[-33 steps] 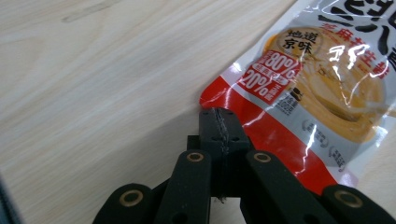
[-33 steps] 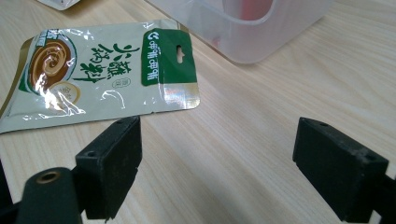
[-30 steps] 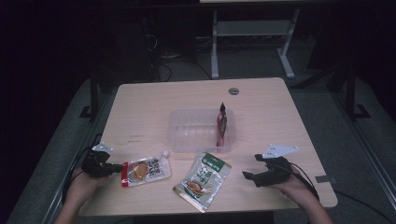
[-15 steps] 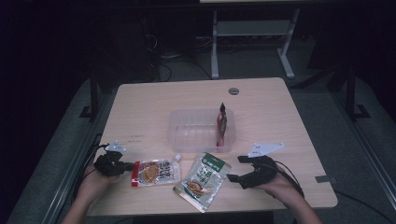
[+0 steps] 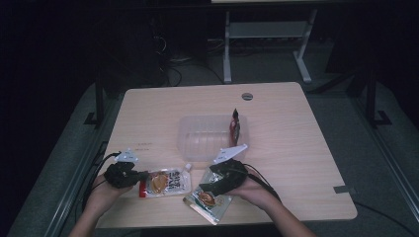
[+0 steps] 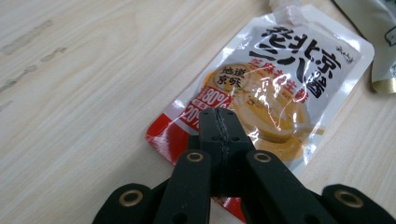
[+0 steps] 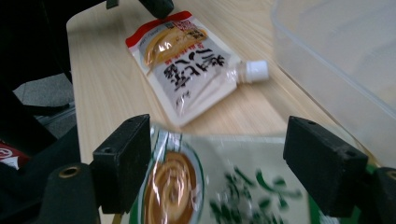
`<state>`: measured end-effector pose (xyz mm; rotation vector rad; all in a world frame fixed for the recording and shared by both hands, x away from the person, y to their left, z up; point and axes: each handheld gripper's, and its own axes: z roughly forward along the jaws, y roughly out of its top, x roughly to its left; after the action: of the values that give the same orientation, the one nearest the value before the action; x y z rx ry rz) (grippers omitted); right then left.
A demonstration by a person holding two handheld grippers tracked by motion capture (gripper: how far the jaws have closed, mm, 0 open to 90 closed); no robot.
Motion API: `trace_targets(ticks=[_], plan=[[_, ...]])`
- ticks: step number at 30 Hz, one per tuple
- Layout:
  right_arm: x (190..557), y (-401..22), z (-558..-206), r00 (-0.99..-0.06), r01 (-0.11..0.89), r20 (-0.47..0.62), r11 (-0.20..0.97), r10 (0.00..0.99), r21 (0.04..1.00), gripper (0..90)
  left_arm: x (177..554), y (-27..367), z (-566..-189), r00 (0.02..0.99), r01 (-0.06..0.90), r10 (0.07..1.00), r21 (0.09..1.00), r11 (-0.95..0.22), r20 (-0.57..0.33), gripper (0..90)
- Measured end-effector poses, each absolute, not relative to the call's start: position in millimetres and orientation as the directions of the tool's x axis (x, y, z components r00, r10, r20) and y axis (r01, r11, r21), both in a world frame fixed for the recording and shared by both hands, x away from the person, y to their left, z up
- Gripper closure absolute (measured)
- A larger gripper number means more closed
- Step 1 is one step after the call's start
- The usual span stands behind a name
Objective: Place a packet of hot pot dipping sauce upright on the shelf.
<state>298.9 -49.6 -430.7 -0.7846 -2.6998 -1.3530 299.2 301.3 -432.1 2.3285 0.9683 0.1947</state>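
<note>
Left gripper clamping red bottom corner of white sauce pouch, pouch lying flat on worktop near front edge. Right gripper having swung in from right, now straddling green pouch beside it, jaws wide but just closing in, pads not yet pressing (green pouch blurred in right gripper view). Clear tub just behind, red packet standing inside. Judging: second pickup starting.
</note>
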Motion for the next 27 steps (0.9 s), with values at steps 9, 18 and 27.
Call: trace_targets(ticks=[9,18,27], plan=[[317.4,-8.6,-439.3,-0.863,0.473,0.260,0.510,0.433,0.719,23.2,302.8,302.6,-439.8,0.733,0.601,0.670,0.572,-0.559,-0.116,89.8],[321.8,2.0,-450.8,-0.852,0.507,0.291,0.547,0.435,0.666,24.4,305.5,301.5,-448.3,0.722,0.625,0.676,0.559,-0.545,-0.147,90.0],[323.9,9.4,-460.8,-0.848,0.526,0.333,0.579,0.411,0.623,31.6,305.6,300.8,-449.9,0.722,0.627,0.676,0.549,-0.552,-0.144,90.0]])
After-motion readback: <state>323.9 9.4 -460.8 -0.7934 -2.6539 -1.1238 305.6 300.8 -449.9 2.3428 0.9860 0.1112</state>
